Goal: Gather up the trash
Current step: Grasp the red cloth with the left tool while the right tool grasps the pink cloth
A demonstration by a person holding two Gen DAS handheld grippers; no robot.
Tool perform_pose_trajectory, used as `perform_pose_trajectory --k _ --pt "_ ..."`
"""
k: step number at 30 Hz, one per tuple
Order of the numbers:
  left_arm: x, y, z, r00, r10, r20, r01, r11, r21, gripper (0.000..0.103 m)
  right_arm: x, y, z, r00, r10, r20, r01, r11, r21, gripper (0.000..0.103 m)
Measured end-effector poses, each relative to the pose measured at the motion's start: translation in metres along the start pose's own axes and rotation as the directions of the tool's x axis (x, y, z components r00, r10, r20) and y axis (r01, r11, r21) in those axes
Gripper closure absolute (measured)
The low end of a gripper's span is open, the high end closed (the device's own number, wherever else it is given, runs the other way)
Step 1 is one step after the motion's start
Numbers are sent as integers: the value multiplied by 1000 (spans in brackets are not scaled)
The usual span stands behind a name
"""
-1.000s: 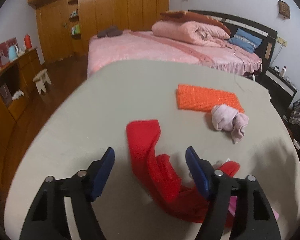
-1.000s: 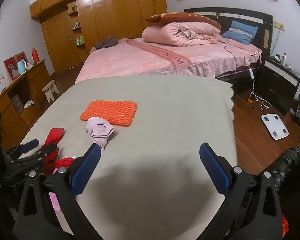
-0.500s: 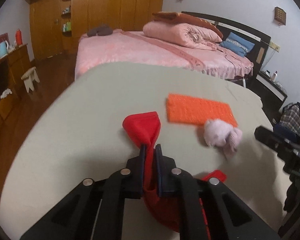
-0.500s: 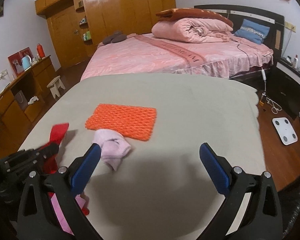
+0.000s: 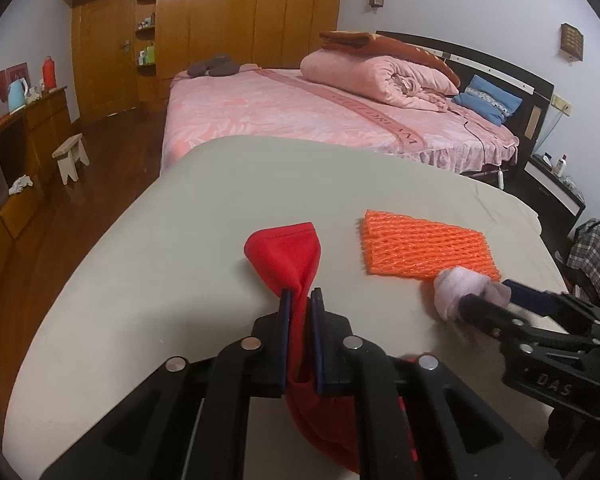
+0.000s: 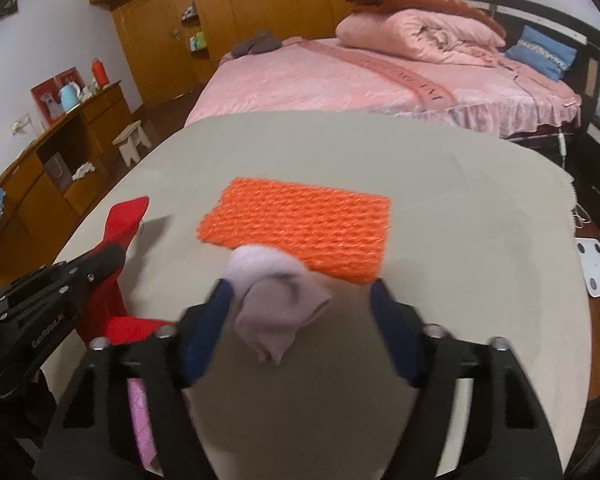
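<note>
Left tongs pinch the red bag; right tongs, open around the pale sock, should squeeze next.

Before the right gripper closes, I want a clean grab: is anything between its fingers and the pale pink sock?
Nothing visible. The pale pink sock already sits between the open right gripper fingers; the orange foam net lies just beyond.

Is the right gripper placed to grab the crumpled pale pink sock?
Probably yes: the right gripper has open jaws either side of the crumpled pale pink sock, nothing between them.
</note>
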State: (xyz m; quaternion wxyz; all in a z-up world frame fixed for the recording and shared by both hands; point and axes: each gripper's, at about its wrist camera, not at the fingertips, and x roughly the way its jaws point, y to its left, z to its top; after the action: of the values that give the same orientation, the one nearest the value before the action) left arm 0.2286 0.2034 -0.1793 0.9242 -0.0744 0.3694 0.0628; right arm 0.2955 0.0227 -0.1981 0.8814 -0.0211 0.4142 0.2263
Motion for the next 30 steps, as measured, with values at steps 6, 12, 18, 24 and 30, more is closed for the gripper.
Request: perform_pose_trajectory --k 6,12,18,24,30 --pt "-6 -4 0 1000 -17 7 17 1000 7 94 -4 6 -1 998 60 -17 -60 998 -19 70" --pt "-28 -14 8 998 -51 47 51 999 8 94 -31 2 -2 998 65 25 -64 998 -5 70" --pt "-56 -33 15 991 -98 93 96 995 24 94 -68 -9 -2 995 55 86 -57 998 15 70" --pt "-85 -54 20 983 -126 135 119 991 58 94 -105 -19 -1 990 38 137 -42 999 20 70" --pt "-115 -72 28 970 -169 175 155 984 87 94 -142 -25 0 982 31 188 -37 999 25 70"
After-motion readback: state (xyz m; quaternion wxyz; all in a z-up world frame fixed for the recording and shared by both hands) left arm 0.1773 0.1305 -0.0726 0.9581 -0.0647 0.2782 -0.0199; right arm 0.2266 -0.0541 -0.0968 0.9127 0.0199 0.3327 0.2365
